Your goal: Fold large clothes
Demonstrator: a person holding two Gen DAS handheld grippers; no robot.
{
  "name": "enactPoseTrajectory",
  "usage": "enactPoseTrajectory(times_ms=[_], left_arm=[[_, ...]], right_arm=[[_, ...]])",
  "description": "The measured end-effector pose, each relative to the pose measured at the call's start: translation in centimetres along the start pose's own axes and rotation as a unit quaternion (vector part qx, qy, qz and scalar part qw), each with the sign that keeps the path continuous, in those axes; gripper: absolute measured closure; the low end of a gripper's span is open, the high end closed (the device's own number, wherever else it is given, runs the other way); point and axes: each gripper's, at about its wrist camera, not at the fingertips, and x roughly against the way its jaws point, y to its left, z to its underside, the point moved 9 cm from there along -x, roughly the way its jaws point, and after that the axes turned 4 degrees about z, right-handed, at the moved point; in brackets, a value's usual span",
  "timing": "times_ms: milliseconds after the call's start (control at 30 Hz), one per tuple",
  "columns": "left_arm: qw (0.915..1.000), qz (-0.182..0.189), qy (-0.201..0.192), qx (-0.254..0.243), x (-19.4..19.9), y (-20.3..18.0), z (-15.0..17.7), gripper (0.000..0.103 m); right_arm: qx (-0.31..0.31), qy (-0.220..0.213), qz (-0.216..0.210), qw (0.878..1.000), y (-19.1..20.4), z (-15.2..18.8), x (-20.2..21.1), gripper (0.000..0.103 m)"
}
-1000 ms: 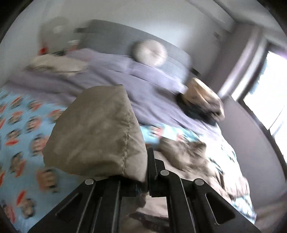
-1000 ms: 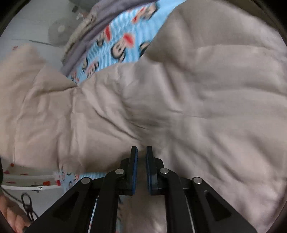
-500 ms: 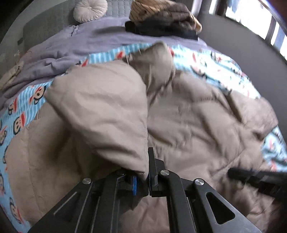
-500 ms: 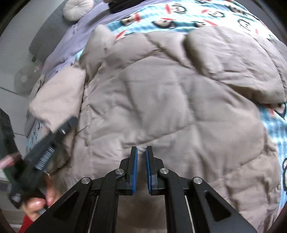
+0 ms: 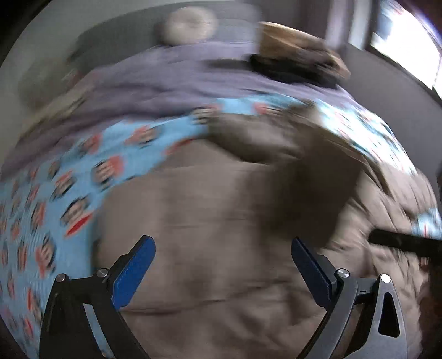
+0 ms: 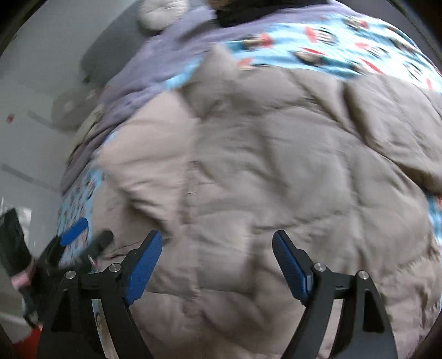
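Observation:
A large beige quilted puffer jacket (image 5: 221,215) lies spread on a bed; it fills the right wrist view (image 6: 276,165). My left gripper (image 5: 222,243) is open and empty just above the jacket's near part. My right gripper (image 6: 216,237) is open and empty above the jacket's middle. The left gripper also shows at the lower left of the right wrist view (image 6: 83,234), open, at the jacket's left edge. The right gripper's finger (image 5: 400,243) shows at the right edge of the left wrist view. Both views are motion-blurred.
The bed has a light-blue cartoon-print sheet (image 5: 55,193) under the jacket and a purple duvet (image 5: 165,88) behind it. A round white cushion (image 5: 187,24) leans on the grey headboard. A pile of tan and dark clothes (image 5: 298,55) sits at the far right. A window (image 5: 400,36) is at right.
My left gripper has let go of the jacket fold it held and opened wide; the fold now lies on the jacket. My right gripper has opened from shut.

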Motion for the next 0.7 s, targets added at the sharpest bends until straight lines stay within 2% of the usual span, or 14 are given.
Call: enactPoseTrajectory(times_ms=[100,167,200,233,267,333,400,467,500,533,600,667,700], left_arm=[[0.9944,-0.001,0.017,0.104,-0.4,7.1,0.2,0.004],[0.9842,0.015,0.021,0.175,-1.1,11.2,0.5,0.004],[0.9793,0.027,0.026,0.199,-1.7,12.4,0.7,0.004],[0.9734,0.05,0.035,0.221,-2.6,13.3,0.9,0.004],[0.9673,0.07,0.043,0.24,-3.7,13.6,1.2,0.004],[0.9549,0.112,0.06,0.268,-5.7,13.8,1.6,0.004],[0.9394,0.161,0.075,0.293,-7.9,13.1,1.8,0.005],[0.932,0.188,0.068,0.302,-9.0,12.0,1.2,0.034],[0.9291,0.219,0.062,0.292,-9.0,10.5,0.6,0.069],[0.936,0.217,0.057,0.272,-8.8,9.4,0.1,0.074],[0.9657,0.158,0.04,0.202,-7.9,8.2,-0.9,0.075],[0.9822,0.104,0.032,0.153,-7.3,8.0,-1.2,0.075],[0.9856,0.084,0.032,0.143,-7.5,8.4,-1.2,0.075]], right_arm=[[0.014,0.007,-0.013,1.0,2.5,-1.1,-2.5,0.019],[0.004,0.005,-0.004,1.0,2.8,-2.5,-4.1,0.019],[-0.013,0.002,0.01,1.0,2.3,-3.4,-4.9,0.028],[-0.027,-0.002,0.019,0.999,1.8,-3.8,-5.1,0.046],[-0.04,-0.004,0.026,0.999,1.1,-4.5,-5.3,0.093],[-0.064,-0.009,0.024,0.998,-0.6,-5.0,-5.2,0.095],[-0.059,-0.004,0.043,0.997,-2.1,-4.0,-4.7,0.095],[-0.048,0.009,0.058,0.997,-3.4,-2.7,-4.5,0.095],[-0.045,0.011,0.06,0.997,-3.7,-2.3,-4.4,0.095],[-0.041,0.011,0.061,0.997,-3.9,-2.0,-4.2,0.095],[-0.024,0.007,0.08,0.997,-4.1,-1.9,-3.7,0.095],[-0.024,0.005,0.082,0.996,-4.3,-2.0,-3.7,0.095],[-0.026,0.005,0.082,0.996,-4.3,-2.3,-3.9,0.095]])
